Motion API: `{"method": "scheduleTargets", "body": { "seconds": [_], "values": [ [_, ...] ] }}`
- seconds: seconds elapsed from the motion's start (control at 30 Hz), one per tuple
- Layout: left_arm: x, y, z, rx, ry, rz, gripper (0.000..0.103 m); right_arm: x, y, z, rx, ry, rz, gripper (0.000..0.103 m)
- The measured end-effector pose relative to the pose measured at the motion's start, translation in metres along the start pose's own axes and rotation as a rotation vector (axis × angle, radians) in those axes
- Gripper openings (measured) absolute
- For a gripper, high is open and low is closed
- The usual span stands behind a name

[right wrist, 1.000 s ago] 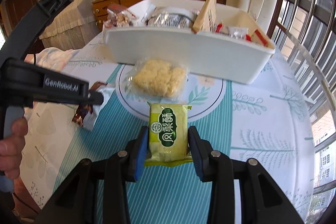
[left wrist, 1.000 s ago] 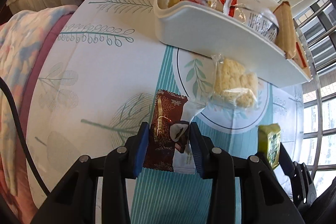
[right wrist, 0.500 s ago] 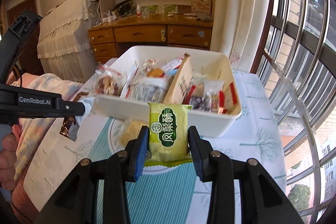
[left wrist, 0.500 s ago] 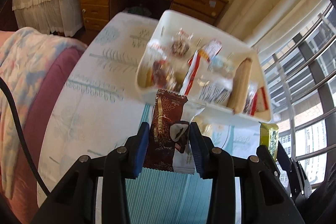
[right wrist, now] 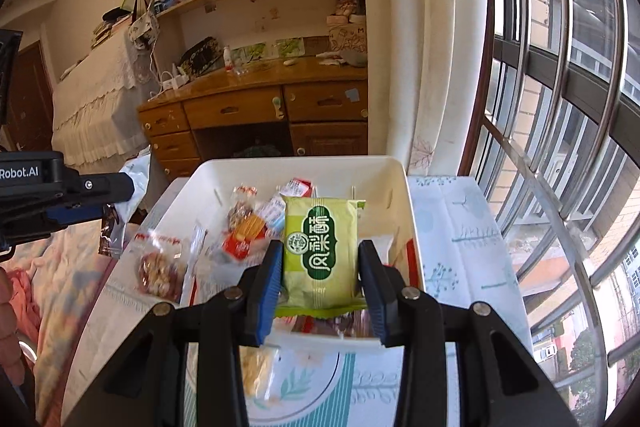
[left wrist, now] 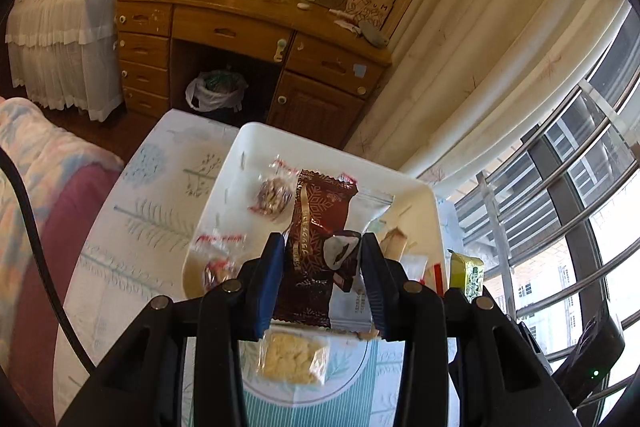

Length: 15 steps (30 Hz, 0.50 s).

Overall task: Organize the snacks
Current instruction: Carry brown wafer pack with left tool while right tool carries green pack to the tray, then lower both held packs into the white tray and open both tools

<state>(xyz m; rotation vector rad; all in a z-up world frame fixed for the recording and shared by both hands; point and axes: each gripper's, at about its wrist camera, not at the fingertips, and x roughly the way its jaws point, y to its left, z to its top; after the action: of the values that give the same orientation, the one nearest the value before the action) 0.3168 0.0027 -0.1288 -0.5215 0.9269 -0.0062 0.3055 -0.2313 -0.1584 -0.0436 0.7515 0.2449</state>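
Note:
My left gripper (left wrist: 322, 251) is shut on a brown and white chocolate snack packet (left wrist: 316, 239), held up over the white bin (left wrist: 228, 183) of snacks. My right gripper (right wrist: 320, 259) is shut on a green snack packet (right wrist: 320, 247), also raised above the white bin (right wrist: 400, 195). In the left wrist view the green packet (left wrist: 466, 273) shows at the right edge. In the right wrist view the left gripper (right wrist: 84, 203) enters from the left with the brown packet (right wrist: 108, 237) hanging from it. A clear bag of pale crackers (left wrist: 292, 357) lies on the table below, in front of the bin.
The bin holds several wrapped snacks. The table (right wrist: 452, 267) has a leaf-print cloth. A wooden desk (left wrist: 248, 27) with drawers stands beyond, a bed with a blanket (left wrist: 24, 163) to the left, a barred window (right wrist: 560, 107) and curtain to the right.
Both grippers rose from near the tabletop and moved forward over the bin, each keeping its packet. The cracker bag stayed on the table and now lies below them.

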Motion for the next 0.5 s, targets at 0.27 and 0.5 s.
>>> {"method": "scheduleTargets", "body": {
  "seconds": [0.27,0.5],
  "values": [
    [0.019,0.0,0.01,-0.009,-0.023,0.022,0.038,0.02,-0.009,0.014,0.009,-0.024,0.015,0.038],
    [0.035,0.006,0.01,-0.056,0.042,0.06,0.092,0.034,-0.011,0.014,0.02,0.011,0.002,0.057]
  ]
}}
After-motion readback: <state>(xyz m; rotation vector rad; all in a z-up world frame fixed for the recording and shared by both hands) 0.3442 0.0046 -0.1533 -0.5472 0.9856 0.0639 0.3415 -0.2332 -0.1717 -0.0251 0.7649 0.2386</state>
